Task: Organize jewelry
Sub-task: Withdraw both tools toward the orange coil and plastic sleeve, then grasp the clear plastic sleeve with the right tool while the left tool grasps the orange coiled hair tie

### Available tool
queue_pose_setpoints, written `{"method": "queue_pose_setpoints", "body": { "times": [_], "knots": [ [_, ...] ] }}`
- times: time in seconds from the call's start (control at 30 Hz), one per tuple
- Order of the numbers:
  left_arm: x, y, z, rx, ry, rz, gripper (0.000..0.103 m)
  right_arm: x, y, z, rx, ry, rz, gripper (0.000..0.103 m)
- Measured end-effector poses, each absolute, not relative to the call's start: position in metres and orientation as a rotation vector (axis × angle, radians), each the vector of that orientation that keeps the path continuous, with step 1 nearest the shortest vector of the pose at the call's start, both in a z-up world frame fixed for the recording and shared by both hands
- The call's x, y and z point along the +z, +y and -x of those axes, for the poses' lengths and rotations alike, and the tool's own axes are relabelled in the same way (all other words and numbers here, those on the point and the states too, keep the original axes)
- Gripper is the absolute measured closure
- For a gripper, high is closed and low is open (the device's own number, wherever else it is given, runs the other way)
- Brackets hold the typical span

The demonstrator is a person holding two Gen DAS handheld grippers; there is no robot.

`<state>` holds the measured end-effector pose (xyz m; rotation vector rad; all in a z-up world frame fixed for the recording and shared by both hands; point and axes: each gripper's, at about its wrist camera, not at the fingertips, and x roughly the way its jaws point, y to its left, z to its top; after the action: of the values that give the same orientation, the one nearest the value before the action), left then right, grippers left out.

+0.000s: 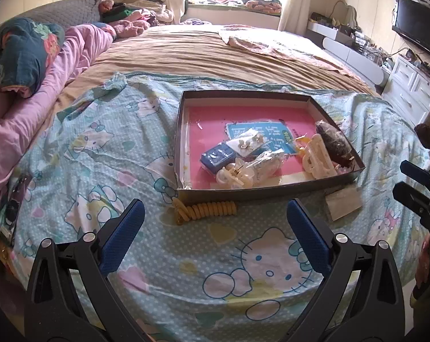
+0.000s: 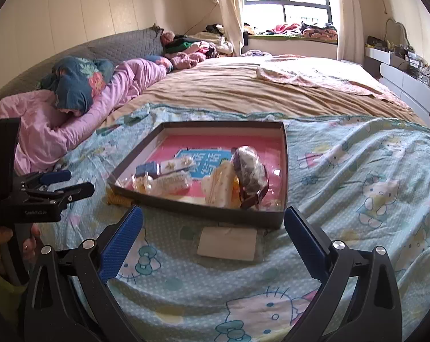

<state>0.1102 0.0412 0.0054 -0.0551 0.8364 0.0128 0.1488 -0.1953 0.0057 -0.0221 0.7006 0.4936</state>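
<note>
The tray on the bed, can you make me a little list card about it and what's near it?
place: cartoon-cat bedsheet
tray: shallow, dark walls, pink floor
inside: blue box, cream hair claw, dark bagged item, clear packets
outside, by near wall: yellow coil tie, pale card
left gripper: open, empty
right gripper: open, empty

I am viewing a dark-walled tray (image 1: 271, 192) showing a pink floor, a yellow coiled hair tie (image 1: 206, 210) lying beside it, and a light-blue cartoon-cat bedsheet (image 1: 106, 154) showing white polka dots.
</note>
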Motion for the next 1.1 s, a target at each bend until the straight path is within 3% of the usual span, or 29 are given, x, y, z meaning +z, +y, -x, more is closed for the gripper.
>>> {"method": "queue_pose_setpoints", "body": {
  "times": [0.8,1.1],
  "knots": [
    [-0.054,0.069,-0.14,0.078,1.001,0.121,0.01,-0.08,-0.194,-0.186,0.374,0.921,0.008,0.004],
    [-0.067,0.068,-0.148,0.08,1.03,0.146,0.01,-0.086,-0.161,-0.197,0.393,0.943,0.067,0.004]
  ]
}}
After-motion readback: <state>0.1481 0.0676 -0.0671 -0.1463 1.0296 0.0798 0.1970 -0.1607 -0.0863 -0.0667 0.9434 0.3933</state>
